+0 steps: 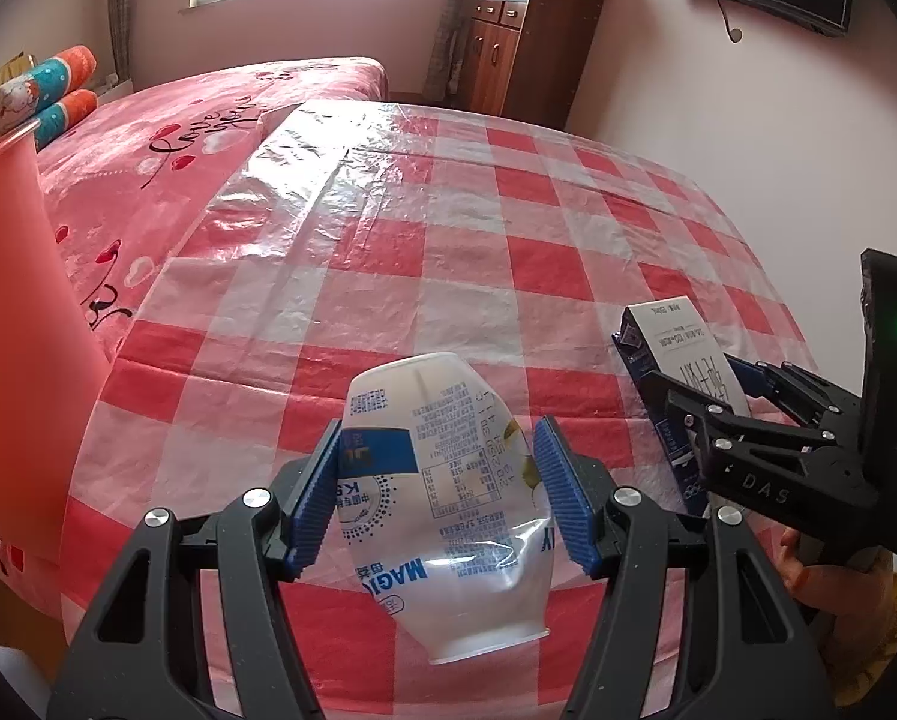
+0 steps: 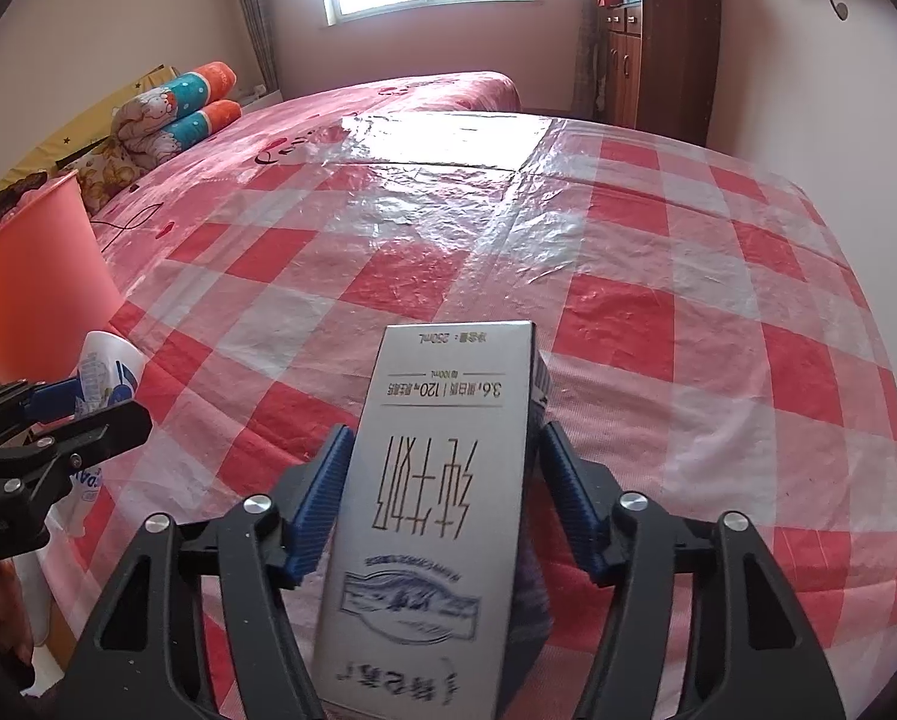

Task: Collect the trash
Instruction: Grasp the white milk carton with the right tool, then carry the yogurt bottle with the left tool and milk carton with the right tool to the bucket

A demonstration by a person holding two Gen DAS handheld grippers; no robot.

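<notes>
- An orange-pink plastic bin stands at the left edge of the table; its inside cannot be seen in either view.
- The left gripper grasps a crushed white plastic bottle between its blue pads, holding it above the red-and-white checked tablecloth.
- The bottle's label carries a blue band, a nutrition table, small Chinese print and the upside-down letters "MAGI"; its wall is dented and its open mouth points toward the camera.
- The right gripper has the milk carton between its blue pads; its left pad presses the carton's side, while contact at its right pad is hard to tell.
- The carton is silver-grey with dark blue sides, upside down in view, printed "250mL", "3.6", "120", large Chinese characters and an oval blue emblem.
- The right gripper's black body reads "DAS" in the left wrist view.
</notes>
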